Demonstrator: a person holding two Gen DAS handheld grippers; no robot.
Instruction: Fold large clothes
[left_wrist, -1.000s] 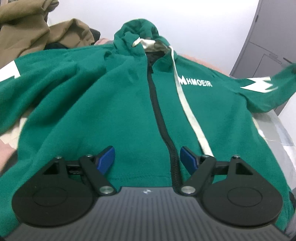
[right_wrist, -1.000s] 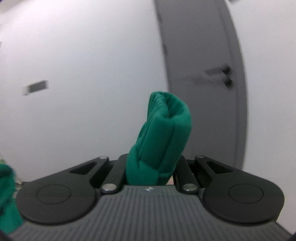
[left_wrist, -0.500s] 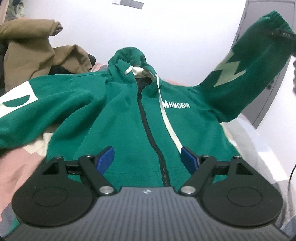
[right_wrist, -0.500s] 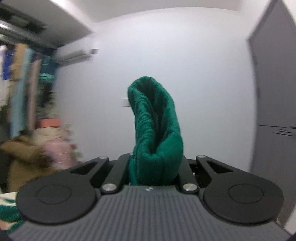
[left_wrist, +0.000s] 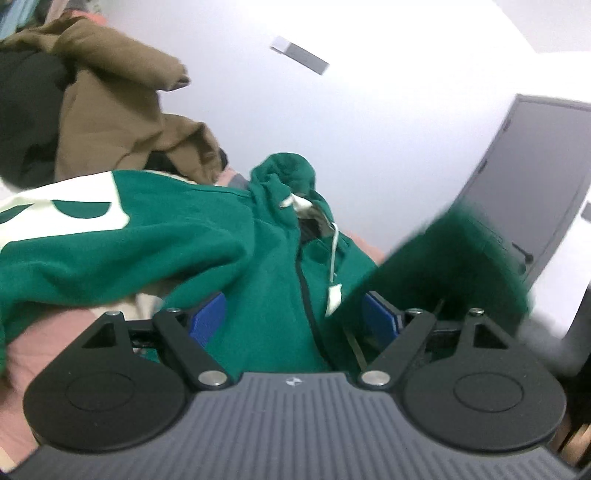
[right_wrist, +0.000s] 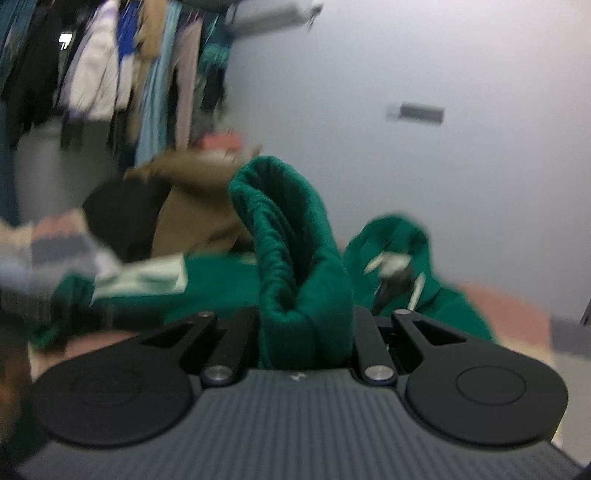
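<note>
A green zip hoodie (left_wrist: 221, 240) lies front-up on pink bedding, its hood (left_wrist: 284, 173) at the far end and a white drawstring down the chest. My left gripper (left_wrist: 293, 315) hovers open over the lower front, blue pads apart, nothing pinched between them. The hoodie's right sleeve (left_wrist: 443, 258) is a dark blurred mass swinging over the right side, close to the right pad. In the right wrist view my right gripper (right_wrist: 304, 321) is shut on the sleeve's cuff (right_wrist: 291, 229), which stands up between the fingers. The hood (right_wrist: 391, 236) lies beyond.
A brown garment (left_wrist: 110, 110) and dark clothes are heaped at the far left. A grey door (left_wrist: 535, 177) stands at the right. Pink bedding (left_wrist: 44, 332) shows at the near left. Clothes hang on a rack (right_wrist: 110, 74) against the white wall.
My right gripper has carried the cuff from the door side leftward, so the sleeve now hangs over the hoodie's right front. The left gripper has backed off, risen and rolled, still open.
</note>
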